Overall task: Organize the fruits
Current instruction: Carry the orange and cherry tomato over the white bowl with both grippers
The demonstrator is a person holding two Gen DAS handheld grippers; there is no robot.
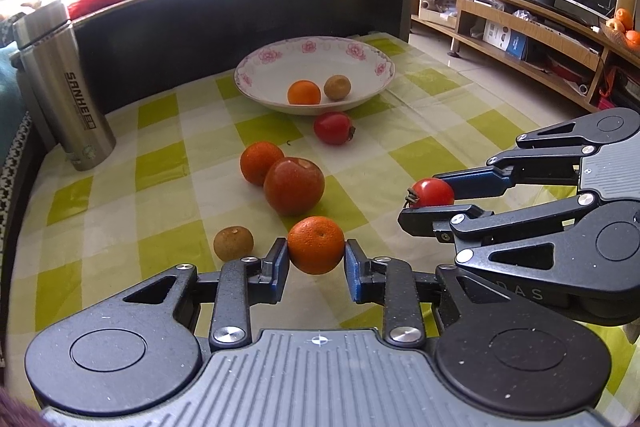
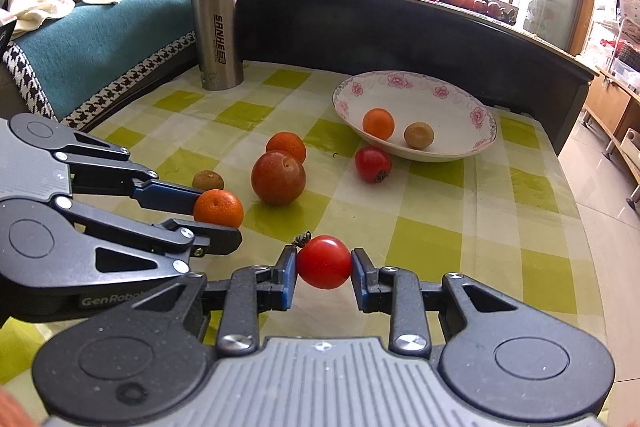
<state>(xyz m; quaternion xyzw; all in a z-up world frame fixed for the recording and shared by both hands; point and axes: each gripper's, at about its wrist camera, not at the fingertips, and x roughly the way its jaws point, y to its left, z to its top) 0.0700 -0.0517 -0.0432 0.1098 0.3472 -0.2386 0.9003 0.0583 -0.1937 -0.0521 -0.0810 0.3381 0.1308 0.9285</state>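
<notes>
My left gripper (image 1: 316,259) is shut on a small orange (image 1: 316,245), also seen from the right wrist as the orange (image 2: 218,209). My right gripper (image 2: 324,267) is shut on a red tomato (image 2: 324,262), the same tomato (image 1: 432,191) in the left wrist view. A floral bowl (image 1: 372,87) at the far side holds an orange (image 1: 304,93) and a brown fruit (image 1: 337,87). Loose on the checked cloth lie a red apple (image 1: 294,185), another orange (image 1: 260,162), a second tomato (image 1: 333,127) and a brown fruit (image 1: 233,243).
A steel flask (image 1: 66,87) stands at the table's far left corner. A dark raised ledge (image 1: 240,11) with more fruit and a red bag runs behind the table. A sofa with a teal blanket (image 2: 100,27) lies left; a TV stand (image 1: 520,35) is right.
</notes>
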